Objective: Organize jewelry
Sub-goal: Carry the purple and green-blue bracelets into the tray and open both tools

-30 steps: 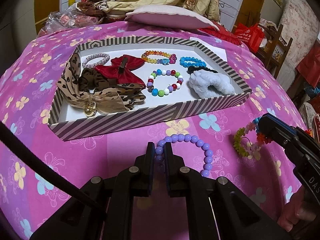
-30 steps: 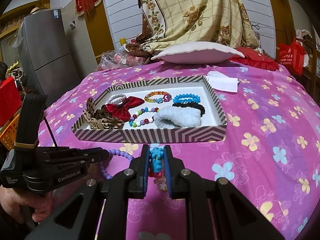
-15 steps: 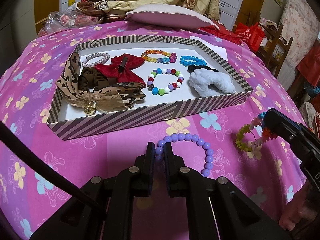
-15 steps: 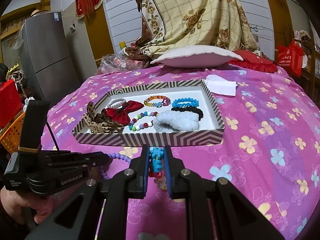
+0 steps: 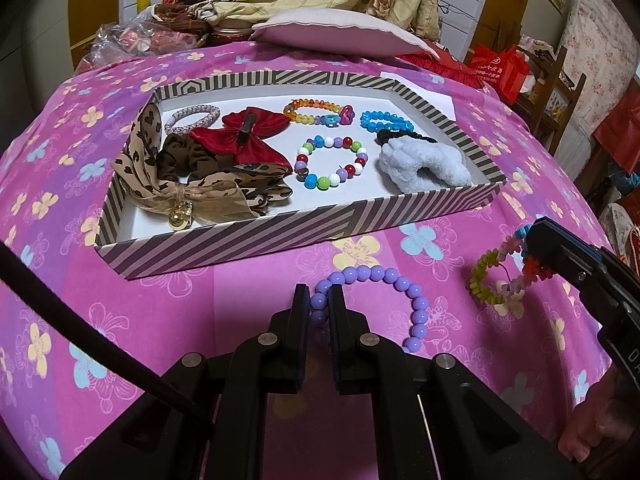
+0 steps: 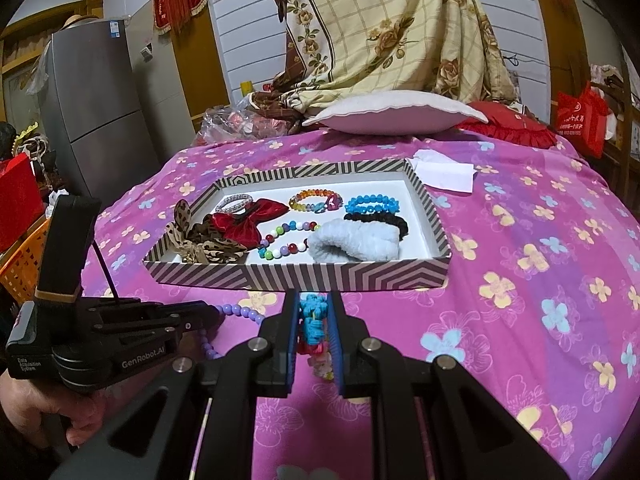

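the left hand-held gripper [image 5: 319, 300] is pinching a glossy lilac bead bracelet [image 5: 384, 300] that's lying on the pink floral bedspread [image 5: 200, 320], just in front of the striped cardboard tray [image 5: 280, 236]. the right hand-held gripper [image 6: 313, 312] is clamping a bumpy flower bracelet [image 5: 496, 280] in blue, orange and green, which is hanging off its tip just over the spread. inside the tray, a fluffy white scrunchie [image 5: 424, 168], a velvety red bow [image 5: 244, 140], a leopard ribbon bow [image 5: 192, 188] and a round multicolour bead bracelet [image 5: 332, 160] are sitting close together. bare white floor is showing along the tray's near edge, and there's plenty of open spread to the right.
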The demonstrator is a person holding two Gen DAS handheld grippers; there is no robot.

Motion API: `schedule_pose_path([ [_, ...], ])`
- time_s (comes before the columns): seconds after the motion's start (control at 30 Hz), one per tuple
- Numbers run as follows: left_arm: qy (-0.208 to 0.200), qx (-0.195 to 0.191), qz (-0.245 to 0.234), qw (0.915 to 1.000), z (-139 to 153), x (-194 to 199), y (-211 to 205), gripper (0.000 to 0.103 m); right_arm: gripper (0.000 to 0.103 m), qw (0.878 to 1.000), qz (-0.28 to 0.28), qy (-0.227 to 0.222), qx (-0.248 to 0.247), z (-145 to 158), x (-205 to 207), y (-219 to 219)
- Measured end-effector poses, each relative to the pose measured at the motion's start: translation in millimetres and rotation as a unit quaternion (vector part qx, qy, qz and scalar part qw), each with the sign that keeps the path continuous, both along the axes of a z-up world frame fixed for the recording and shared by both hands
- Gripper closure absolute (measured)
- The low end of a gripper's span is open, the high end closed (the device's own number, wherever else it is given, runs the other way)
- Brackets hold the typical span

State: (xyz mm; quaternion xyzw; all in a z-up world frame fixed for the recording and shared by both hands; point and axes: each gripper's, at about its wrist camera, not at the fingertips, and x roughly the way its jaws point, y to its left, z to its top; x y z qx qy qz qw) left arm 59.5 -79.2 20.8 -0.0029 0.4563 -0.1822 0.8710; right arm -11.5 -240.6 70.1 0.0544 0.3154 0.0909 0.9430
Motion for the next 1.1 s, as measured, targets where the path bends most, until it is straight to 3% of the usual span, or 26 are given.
schedule_pose_path([
  [0.33, -0.005, -0.011, -0.008, 0.9999, 7.7, -2.3, 1.5, 0.085, 0.089, 1.000, 0.001, -0.009, 0.016, 9.7, -1.2, -2.5],
  [0.7, -0.035, -0.087, -0.031, 0.9951, 79.3, 6.1, 10.8, 0.085, 0.089, 0.995, 0.020, -0.046, 0.080, 61.5, 25.2, -30.7],
  [0.93, -0.068, -0.089, -0.023, 0.9934, 122.8, 51.1, 8.7, 0.085, 0.089, 0.991, 0.027, -0.050, 0.118, 82.0, 77.0, -44.7],
  [1.1, -0.060, -0.065, -0.014, 0.9960, 120.4, 100.2, -0.8, 0.085, 0.089, 0.987, 0.038, -0.017, 0.153, 73.8, 125.7, -47.1],
])
